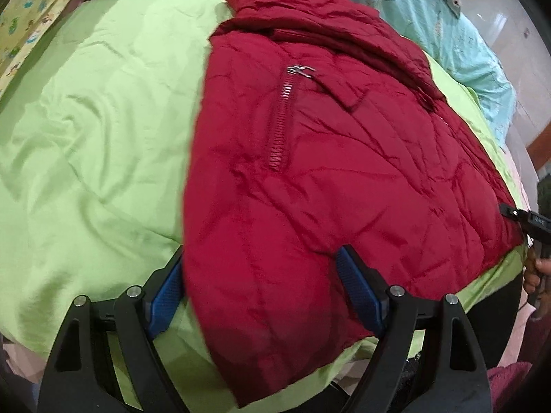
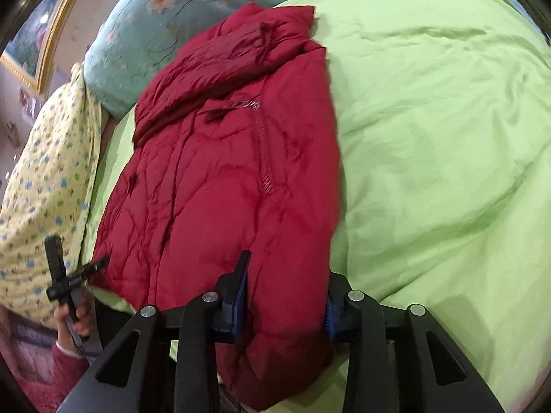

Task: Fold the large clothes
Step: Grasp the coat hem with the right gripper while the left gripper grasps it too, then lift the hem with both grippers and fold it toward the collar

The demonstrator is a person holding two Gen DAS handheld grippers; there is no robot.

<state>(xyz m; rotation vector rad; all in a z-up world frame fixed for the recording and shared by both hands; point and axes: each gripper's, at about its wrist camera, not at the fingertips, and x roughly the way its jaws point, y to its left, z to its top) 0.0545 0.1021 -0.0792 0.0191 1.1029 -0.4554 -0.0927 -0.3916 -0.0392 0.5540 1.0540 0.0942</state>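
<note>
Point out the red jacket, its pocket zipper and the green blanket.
red jacket [image 1: 344, 179]: left wrist view, on the quilted body.
pocket zipper [image 1: 282, 120]: left wrist view, midway along the metal teeth.
green blanket [image 2: 447, 120]: right wrist view, bare stretch beside the jacket.

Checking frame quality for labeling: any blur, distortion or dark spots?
Left wrist: heavy fisheye bowing, dark corners, the red quilted jacket soft at its near hem, zip sharp. Right wrist: same bowing, jacket edges smeared against the lime green bedsheet, dim lower left corner.

My right gripper [image 2: 286, 296] has its blue pads pressed on the red jacket's [image 2: 224, 158] near hem. The jacket lies on a green blanket [image 2: 430, 137].
</note>
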